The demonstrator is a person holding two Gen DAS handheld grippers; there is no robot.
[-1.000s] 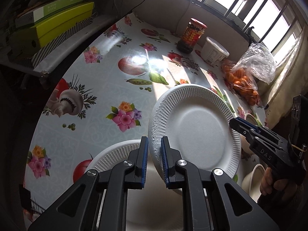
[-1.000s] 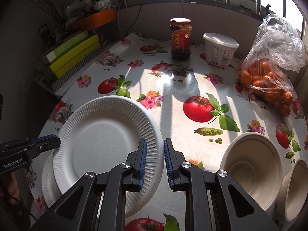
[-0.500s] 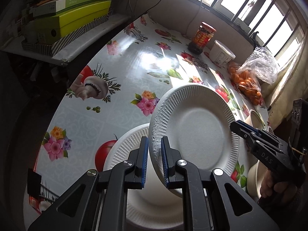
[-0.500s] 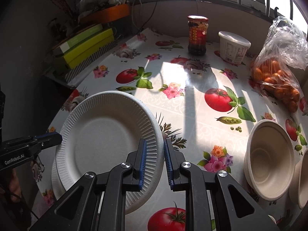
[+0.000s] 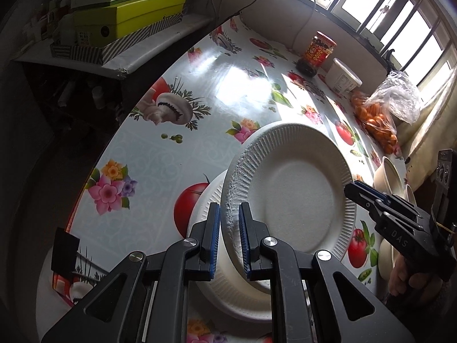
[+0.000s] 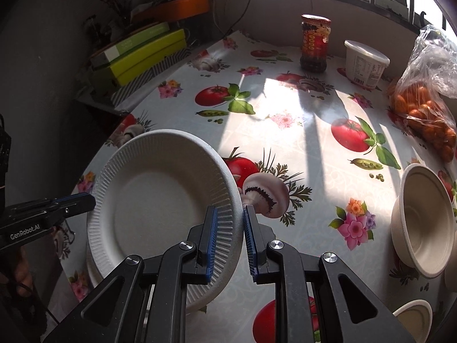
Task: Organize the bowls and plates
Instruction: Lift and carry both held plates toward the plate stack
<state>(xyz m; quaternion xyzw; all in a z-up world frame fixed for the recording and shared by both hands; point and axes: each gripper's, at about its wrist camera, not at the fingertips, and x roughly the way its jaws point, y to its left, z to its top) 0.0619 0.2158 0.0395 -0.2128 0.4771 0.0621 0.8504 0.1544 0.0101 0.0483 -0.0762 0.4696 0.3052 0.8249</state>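
Note:
A white ribbed paper plate point(image 5: 297, 197) is held tilted between both grippers, just above another white plate point(image 5: 228, 283) lying on the table. My left gripper point(image 5: 230, 234) is shut on the plate's left rim. My right gripper point(image 6: 230, 240) is shut on its right rim point(image 6: 228, 228); the plate point(image 6: 160, 211) fills the left of the right wrist view. The right gripper also shows in the left wrist view point(image 5: 362, 193), and the left gripper in the right wrist view point(image 6: 85, 200). Cream bowls point(image 6: 422, 223) stand at the right.
A fruit-print tablecloth point(image 6: 285, 131) covers the table. A red-labelled jar point(image 6: 314, 45), a white tub point(image 6: 364, 65) and a bag of oranges point(image 6: 425, 108) stand at the back right. Green boxes point(image 5: 125, 20) sit on a shelf beyond the left table edge.
Both grippers have carried the plate left and toward the near table edge, until it hangs over the lower plate. Both grips stay the same.

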